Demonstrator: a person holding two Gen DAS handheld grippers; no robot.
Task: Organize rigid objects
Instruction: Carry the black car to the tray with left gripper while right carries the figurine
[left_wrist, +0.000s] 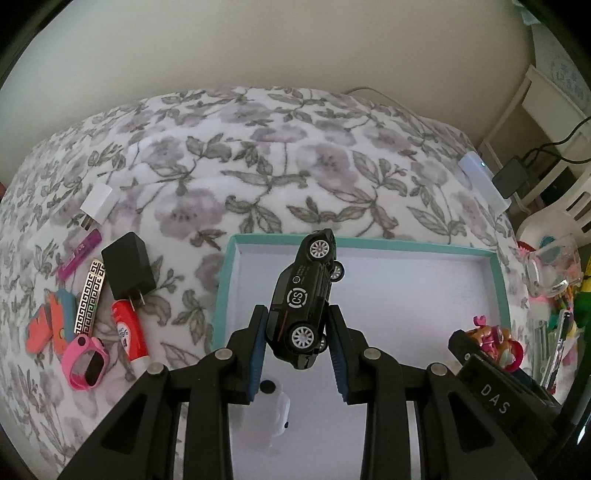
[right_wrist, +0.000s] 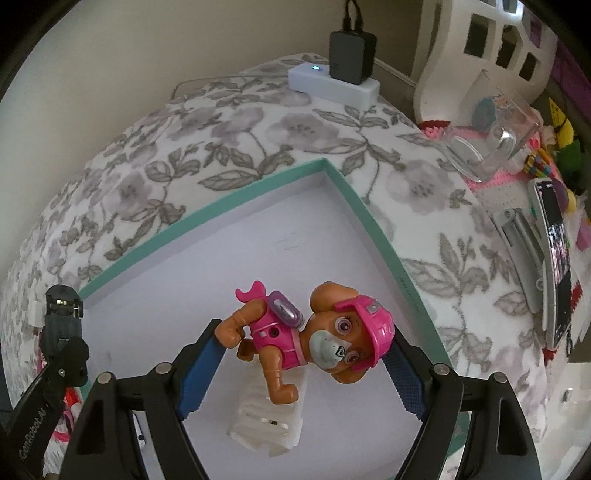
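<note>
**Two toys held over the box, both ready to set down**

The bed (left_wrist: 295, 155), covered in a grey flowered blanket, carries everything here. On it lies a shallow box (left_wrist: 369, 244) with a teal rim and a white floor, and both claws hang above that floor. Inside the box there already lie a small white case (left_wrist: 279, 413) and a ribbed white piece (right_wrist: 266, 424), low in each view.

The left claw (left_wrist: 297, 339) is clenched on a black toy car (left_wrist: 303, 299). The car sits squeezed between the two blue pads, nose pointing away and tipped on its side so its wheels face right. The right claw (right_wrist: 295, 354) grasps a pink toy dog (right_wrist: 306, 336) lying sideways across the gap, hind end at the left pad and helmet at the right.

To do this step well, I would lower each toy close to the box floor before releasing, choosing bare spots apart from the white pieces and from each other, since the car may roll and the dog may topple.

Loose on the blanket left of the box wait a black charger (left_wrist: 129, 269), a red tube (left_wrist: 129, 328), a pink watch (left_wrist: 85, 362), a patterned metal bar (left_wrist: 89, 299), a white plug (left_wrist: 95, 205) and a purple stick (left_wrist: 79, 253).
</note>
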